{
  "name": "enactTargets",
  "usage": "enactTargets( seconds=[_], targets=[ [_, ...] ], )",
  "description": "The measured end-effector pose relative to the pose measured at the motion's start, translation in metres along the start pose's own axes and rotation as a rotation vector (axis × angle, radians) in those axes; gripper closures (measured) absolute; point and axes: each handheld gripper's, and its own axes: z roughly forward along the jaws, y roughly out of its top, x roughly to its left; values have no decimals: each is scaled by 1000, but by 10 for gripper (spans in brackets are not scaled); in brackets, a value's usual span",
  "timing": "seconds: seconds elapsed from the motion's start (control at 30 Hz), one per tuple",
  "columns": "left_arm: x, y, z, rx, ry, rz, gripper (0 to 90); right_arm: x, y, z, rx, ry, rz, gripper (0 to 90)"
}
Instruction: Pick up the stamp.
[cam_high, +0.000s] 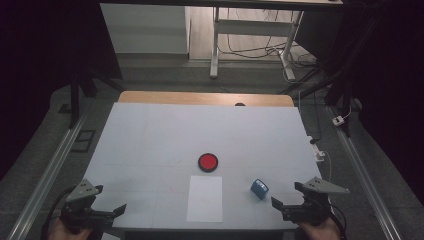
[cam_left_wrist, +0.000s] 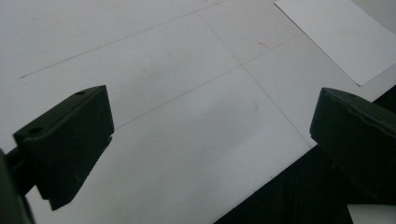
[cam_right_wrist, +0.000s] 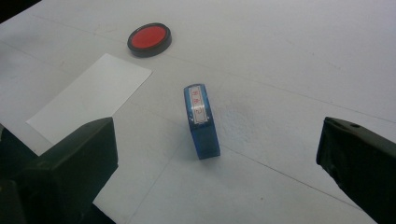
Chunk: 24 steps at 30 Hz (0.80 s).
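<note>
Blue stamp (cam_right_wrist: 201, 122) is seen lying on its side on the white table (cam_high: 150, 135), directly ahead of the right gripper (cam_right_wrist: 217, 163) and between the lines of its spread jaws, though not yet touched. Its label face, printed in red, is turned upward. Nothing is held between those jaws, which are parted wide. The left gripper (cam_left_wrist: 205, 140) is likewise held with its jaws fully apart over a bare stretch near the table's front edge, well away from the stamp.

The stamp is judged to be a small, light block of hard translucent plastic: stiff, smooth and somewhat slippery, so it could skid or roll if nudged from one side. A hold across its two long flat sides, near the middle, is judged the surest, with both pads brought in together.

Just beside the stamp a white paper sheet (cam_high: 205, 198) is laid flat near the front edge, and beyond that sheet a round red ink pad (cam_high: 207, 162) in a black case is set, uncovered.
</note>
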Motion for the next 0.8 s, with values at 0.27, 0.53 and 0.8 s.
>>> enactTargets(
  seconds=[0.27, 0.53, 0.8],
  targets=[
    [0, 0, 1, 10, -13, 2, 12, 3, 1, 2, 21, 2, -29, 0],
    [1, 0, 2, 19, -19, -2, 14, 4, 1, 4, 36, 6, -37, 0],
    [2, 0, 2, 22, -34, -4, 17, 6, 2, 5, 52, 1, -55, 0]
  ],
)
